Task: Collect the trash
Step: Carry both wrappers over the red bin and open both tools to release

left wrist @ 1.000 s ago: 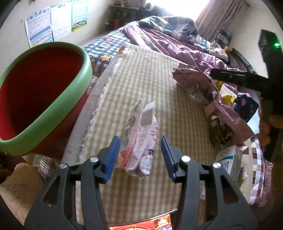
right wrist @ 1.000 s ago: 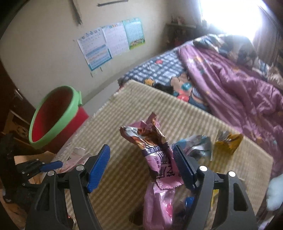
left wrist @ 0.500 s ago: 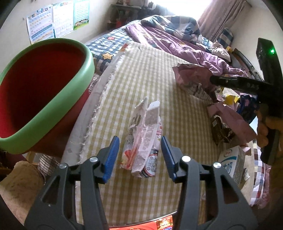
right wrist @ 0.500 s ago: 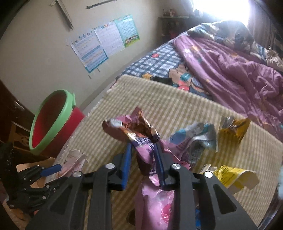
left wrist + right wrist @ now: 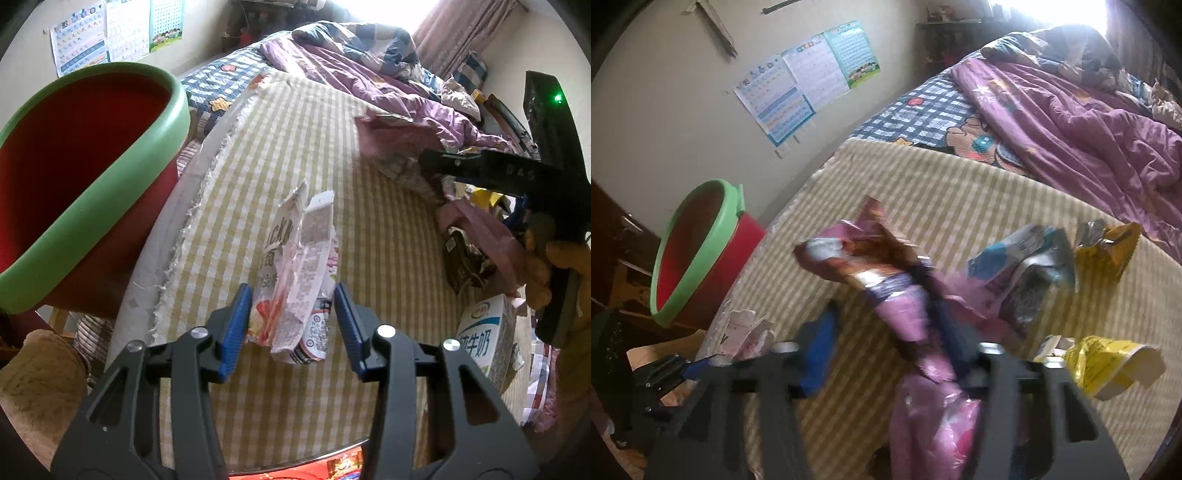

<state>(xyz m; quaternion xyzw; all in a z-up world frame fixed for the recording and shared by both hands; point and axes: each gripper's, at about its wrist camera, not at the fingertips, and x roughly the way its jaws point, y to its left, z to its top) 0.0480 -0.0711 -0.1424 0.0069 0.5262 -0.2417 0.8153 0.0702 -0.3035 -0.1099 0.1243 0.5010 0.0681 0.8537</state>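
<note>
A red bin with a green rim (image 5: 85,177) stands off the table's left edge; it also shows in the right wrist view (image 5: 698,251). My left gripper (image 5: 293,325) is open, its blue pads on either side of a white and pink wrapper (image 5: 299,280) that lies on the checked cloth. My right gripper (image 5: 882,350) is blurred and its jaws stand apart, with a pink and purple wrapper (image 5: 886,291) between them, against the right pad. In the left wrist view the right gripper (image 5: 498,173) is at the far right over the trash pile.
The checked tablecloth (image 5: 295,155) covers the table. More trash lies at the right: a milk carton (image 5: 484,339), a dark wrapper (image 5: 461,258), yellow packets (image 5: 1108,251) and a blue and grey bag (image 5: 1027,266). A bed with a purple quilt (image 5: 1089,122) stands behind.
The right gripper shut on the pink wrapper half a second ago and now its jaws have come apart, in blurred motion. The left gripper stayed open and crept forward around the white wrapper.
</note>
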